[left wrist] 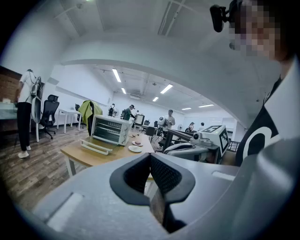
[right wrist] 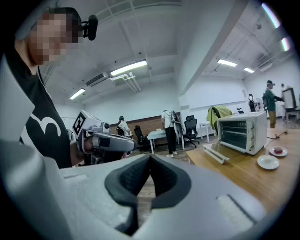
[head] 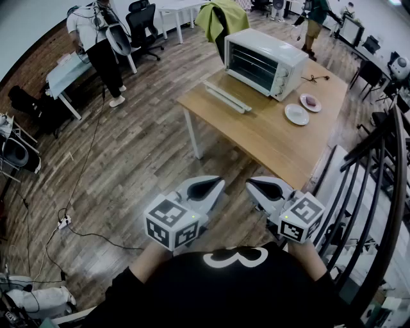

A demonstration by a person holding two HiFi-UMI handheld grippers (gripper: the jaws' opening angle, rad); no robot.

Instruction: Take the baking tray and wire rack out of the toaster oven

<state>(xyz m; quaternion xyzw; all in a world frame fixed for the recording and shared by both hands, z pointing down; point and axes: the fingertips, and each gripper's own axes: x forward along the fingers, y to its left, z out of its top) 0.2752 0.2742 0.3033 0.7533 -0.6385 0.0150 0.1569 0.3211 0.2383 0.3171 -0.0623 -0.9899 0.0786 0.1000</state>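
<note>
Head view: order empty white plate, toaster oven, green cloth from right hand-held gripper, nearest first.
1. empty white plate, on the table, right side, closest to the right hand-held gripper.
2. toaster oven, table's far end.
3. green cloth, draped behind the oven.

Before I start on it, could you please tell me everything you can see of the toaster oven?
The oven is a white, boxy metal unit standing upright at the far end of the wooden table. Its glass door is folded down flat, handle outward. Knobs run down the panel beside the opening; wire bars show inside.
</note>
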